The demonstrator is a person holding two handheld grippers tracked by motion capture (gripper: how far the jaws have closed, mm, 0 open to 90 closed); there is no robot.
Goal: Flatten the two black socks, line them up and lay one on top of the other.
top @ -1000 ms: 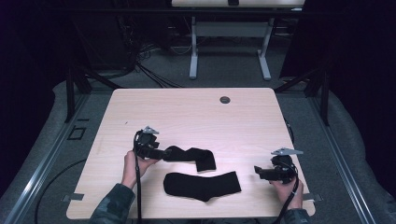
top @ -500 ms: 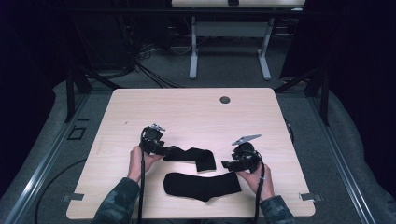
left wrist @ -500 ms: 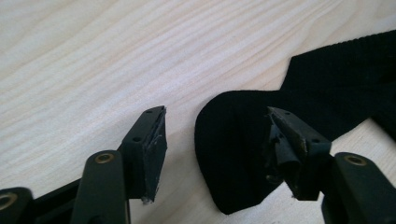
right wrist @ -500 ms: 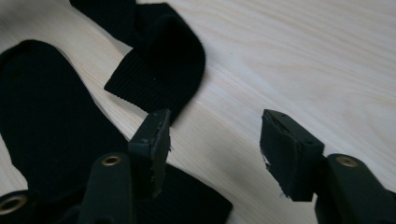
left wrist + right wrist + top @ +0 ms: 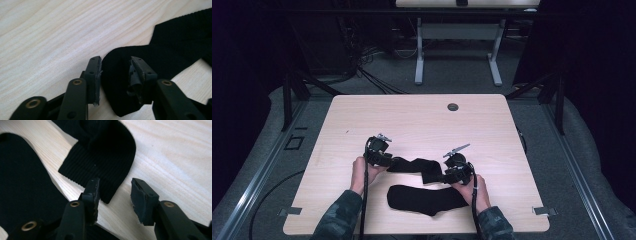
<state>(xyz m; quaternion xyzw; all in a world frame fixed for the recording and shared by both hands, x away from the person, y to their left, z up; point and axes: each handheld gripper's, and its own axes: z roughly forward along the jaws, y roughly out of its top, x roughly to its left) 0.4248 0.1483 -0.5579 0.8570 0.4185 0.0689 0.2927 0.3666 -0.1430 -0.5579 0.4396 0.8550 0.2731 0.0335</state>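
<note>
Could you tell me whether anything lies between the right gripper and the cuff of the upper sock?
Nothing visible does. The right gripper sits at the ribbed cuff of the upper sock, with bare table beside it. The lower sock lies off to the side, not between them.

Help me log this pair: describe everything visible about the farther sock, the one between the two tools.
The farther sock is black knit, ribbed at the cuff, lying bent on the wooden table. The left tool straddles its rounded toe; the right tool reaches its cuff corner, jaws not yet pinching. Both tools' jaws have just been closing.
</note>
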